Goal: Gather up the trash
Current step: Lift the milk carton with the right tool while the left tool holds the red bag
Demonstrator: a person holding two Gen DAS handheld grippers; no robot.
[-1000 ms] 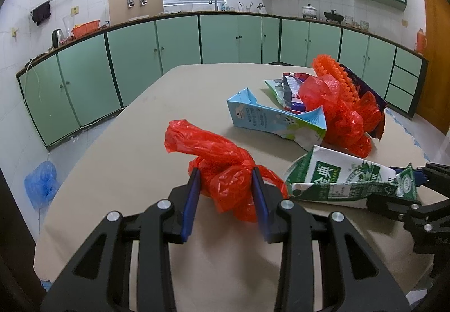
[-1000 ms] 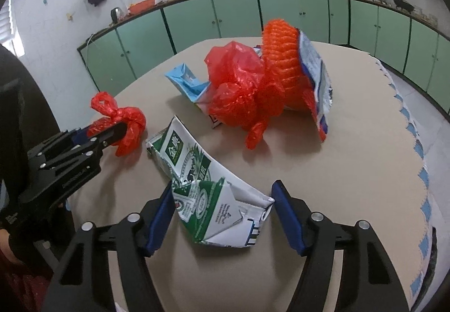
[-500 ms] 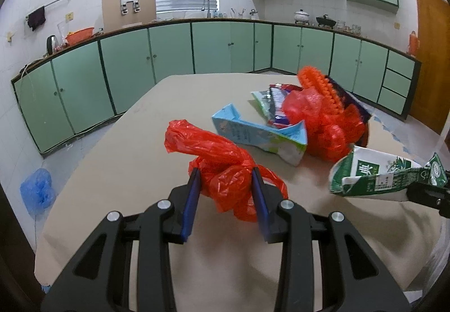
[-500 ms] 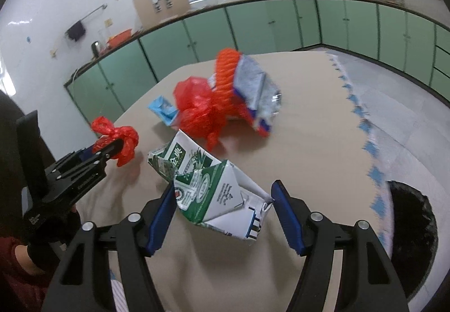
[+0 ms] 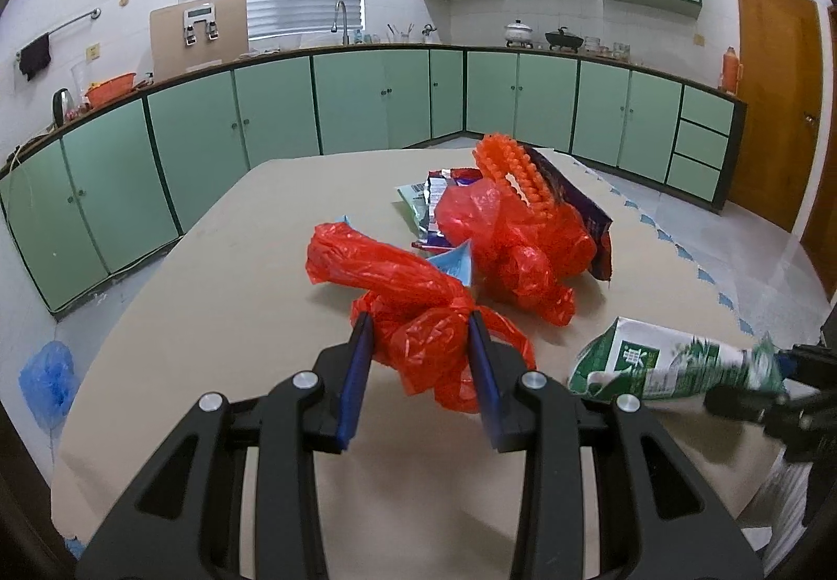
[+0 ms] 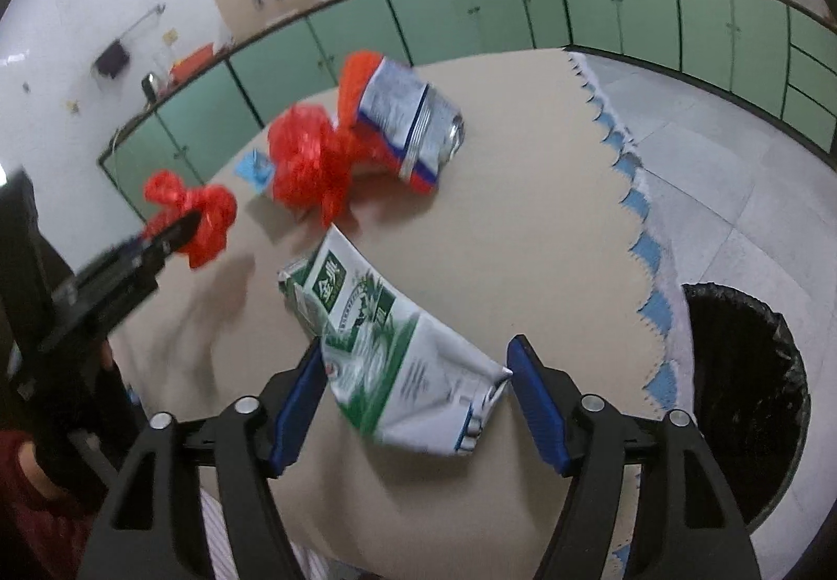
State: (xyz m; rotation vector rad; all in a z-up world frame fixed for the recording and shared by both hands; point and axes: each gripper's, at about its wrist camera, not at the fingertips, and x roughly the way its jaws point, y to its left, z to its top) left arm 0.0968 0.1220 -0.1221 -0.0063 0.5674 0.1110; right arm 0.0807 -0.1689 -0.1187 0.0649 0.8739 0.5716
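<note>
left gripper (image 5: 421,344) clamps red bag (image 5: 413,313) | right gripper (image 6: 413,386) jaws opening – milk carton (image 6: 397,350) between, pads barely touching | bin (image 6: 748,397) right of table (image 6: 523,172)

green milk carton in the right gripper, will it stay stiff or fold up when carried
The green milk carton looks crushed and creased, so it probably flexes rather than holding shape. It seems empty, likely light. The right gripper jaws are opening with the carton between them, so it may drop.

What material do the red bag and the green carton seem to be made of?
Red bag: thin glossy plastic film, likely; it crinkles, knots and shines through. Green carton: coated printed paperboard, probably; it holds sharp creases and flattened folds.
</note>
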